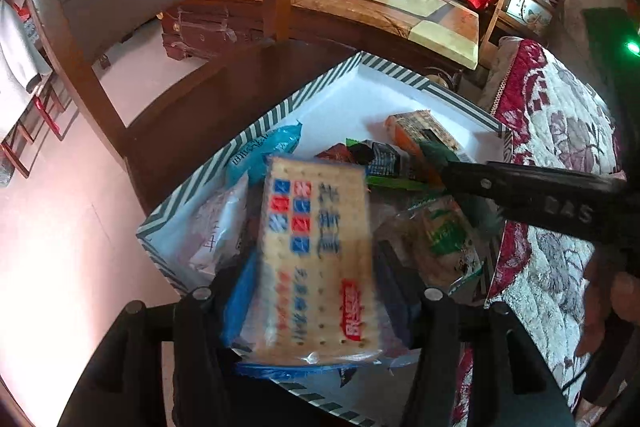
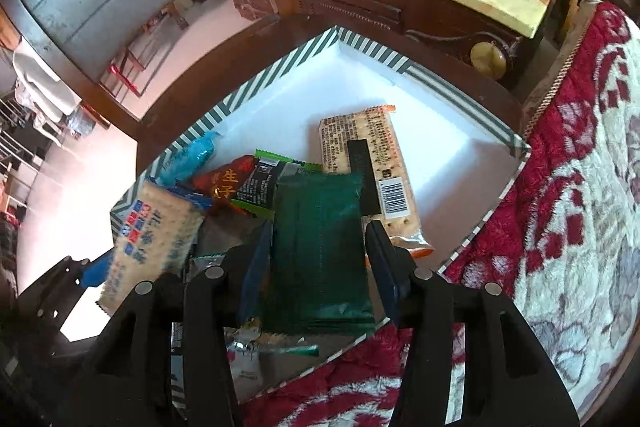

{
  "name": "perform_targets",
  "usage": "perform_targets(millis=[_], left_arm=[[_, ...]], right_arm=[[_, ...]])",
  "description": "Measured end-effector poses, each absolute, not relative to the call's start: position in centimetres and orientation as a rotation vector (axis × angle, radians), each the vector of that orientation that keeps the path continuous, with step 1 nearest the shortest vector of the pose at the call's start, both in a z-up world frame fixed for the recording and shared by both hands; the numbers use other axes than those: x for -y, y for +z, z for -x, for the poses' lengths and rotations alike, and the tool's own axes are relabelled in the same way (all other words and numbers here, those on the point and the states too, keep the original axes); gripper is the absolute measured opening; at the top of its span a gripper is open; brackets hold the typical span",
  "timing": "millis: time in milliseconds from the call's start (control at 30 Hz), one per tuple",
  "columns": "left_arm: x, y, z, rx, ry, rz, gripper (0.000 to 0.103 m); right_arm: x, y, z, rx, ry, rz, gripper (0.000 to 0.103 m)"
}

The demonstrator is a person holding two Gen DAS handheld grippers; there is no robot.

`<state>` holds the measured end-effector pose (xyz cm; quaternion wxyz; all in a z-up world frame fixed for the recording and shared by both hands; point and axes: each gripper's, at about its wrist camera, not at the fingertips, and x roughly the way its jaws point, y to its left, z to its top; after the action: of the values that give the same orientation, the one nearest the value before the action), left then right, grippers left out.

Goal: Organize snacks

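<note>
While over a striped box (image 2: 280, 67) on a bedside chair (image 1: 200, 115), fingers (image 2: 384, 259) slack around packets (image 2: 320, 247).

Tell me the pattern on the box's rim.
Dark green and white stripes on the box rim, clearest in the right wrist view.

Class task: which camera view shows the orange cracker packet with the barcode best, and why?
The right wrist view: the orange cracker packet lies nearly whole, barcode readable. In the left wrist view it shows only partly, behind the right gripper's finger.

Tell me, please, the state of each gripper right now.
Left tongs: open around the blue-and-white rectangular cracker packet.
Right tongs: open around the dark green flat foil packet.
</note>
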<state>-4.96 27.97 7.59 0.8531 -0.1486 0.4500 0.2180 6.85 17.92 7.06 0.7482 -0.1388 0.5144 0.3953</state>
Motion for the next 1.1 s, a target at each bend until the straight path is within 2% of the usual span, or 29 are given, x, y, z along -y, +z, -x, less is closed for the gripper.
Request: perform_targets(millis=[100, 233, 300, 700, 1100], left_arm=[[-27.6, 8.4, 5.4, -0.922, 0.469, 0.297, 0.077], [-26.1, 9.9, 6.2, -0.866, 0.473, 0.253, 0.087], [-25.1, 10.6, 6.6, -0.839, 0.458, 0.227, 0.091], [-20.6, 12.6, 7.9, -0.784, 0.363, 0.172, 0.094], [-18.8, 12.9, 8.0, -0.784, 0.346, 0.132, 0.094]], right_arm=[[-16.6, 8.2, -5.9, -1.087, 0.866, 0.293, 0.049], [-13.1, 10.0, -4.0, -1.014, 0.839, 0.258, 0.049], [-10.9, 10.5, -2.8, -0.982, 0.818, 0.233, 0.058], [-2.9, 10.5, 1.3, -0.957, 0.727, 0.242, 0.058], [-1.5, 10.4, 1.9, -0.971, 0.717, 0.234, 0.058]])
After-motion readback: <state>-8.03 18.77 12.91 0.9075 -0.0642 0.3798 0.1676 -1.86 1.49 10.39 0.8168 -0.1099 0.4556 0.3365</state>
